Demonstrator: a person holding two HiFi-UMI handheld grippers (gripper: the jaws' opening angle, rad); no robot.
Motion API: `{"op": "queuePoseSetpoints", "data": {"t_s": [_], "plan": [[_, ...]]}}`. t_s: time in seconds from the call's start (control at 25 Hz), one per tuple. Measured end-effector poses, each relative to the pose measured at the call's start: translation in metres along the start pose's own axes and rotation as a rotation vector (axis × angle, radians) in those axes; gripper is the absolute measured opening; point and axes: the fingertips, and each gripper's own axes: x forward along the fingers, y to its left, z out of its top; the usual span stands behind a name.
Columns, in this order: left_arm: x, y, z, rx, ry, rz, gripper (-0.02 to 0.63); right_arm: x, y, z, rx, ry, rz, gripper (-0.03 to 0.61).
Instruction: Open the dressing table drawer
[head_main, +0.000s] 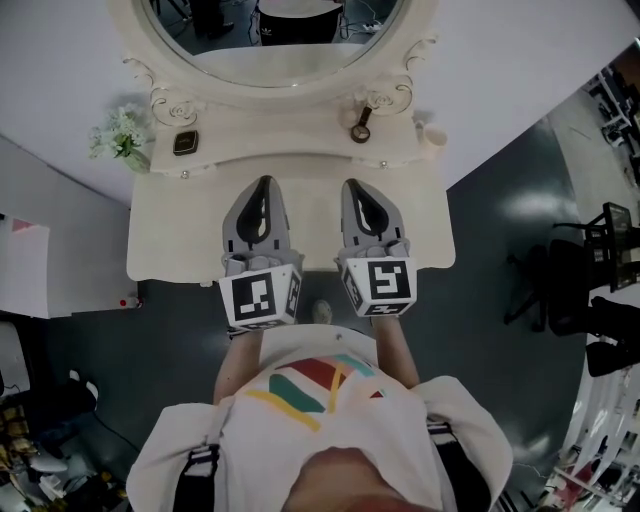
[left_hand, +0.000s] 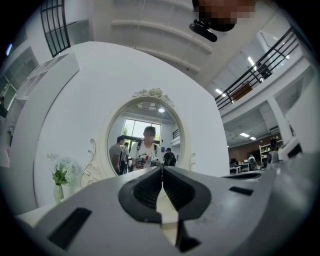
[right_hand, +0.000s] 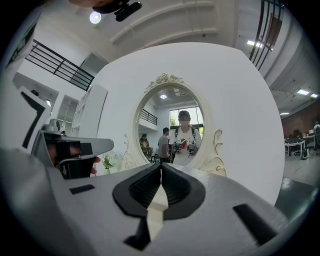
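Observation:
The cream dressing table (head_main: 180, 235) stands below me with its oval mirror (head_main: 275, 40) at the far side. Its drawer is hidden under the tabletop in the head view, and neither gripper view shows it. My left gripper (head_main: 264, 183) and right gripper (head_main: 354, 186) hover side by side over the tabletop, pointing at the mirror. Both are shut with nothing between the jaws. In the left gripper view the shut jaws (left_hand: 161, 171) face the mirror (left_hand: 145, 137). The right gripper view shows the same, with shut jaws (right_hand: 161, 170) before the mirror (right_hand: 175, 127).
On the back shelf stand a flower vase (head_main: 122, 140), a small dark box (head_main: 185, 142), a round-headed hand tool (head_main: 360, 126) and a white cup (head_main: 434, 137). Black chairs (head_main: 590, 275) stand on the dark floor at right. A small round thing (head_main: 321, 312) lies by my feet.

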Motion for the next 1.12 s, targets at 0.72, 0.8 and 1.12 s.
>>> {"op": "queuePoseSetpoints", "data": {"t_s": [0.72, 0.8, 1.12], "plan": [[0.007, -0.018, -0.011, 0.036, 0.03, -0.005, 0.008, 0.031, -0.08, -0.077, 0.02, 0.197, -0.045, 0.115], [0.007, -0.018, -0.014, 0.043, 0.036, 0.001, 0.008, 0.036, -0.094, -0.094, 0.02, 0.224, -0.072, 0.12], [0.005, -0.01, -0.022, 0.096, 0.064, 0.043, 0.008, 0.055, -0.146, -0.173, 0.016, 0.383, -0.151, 0.127]]}}
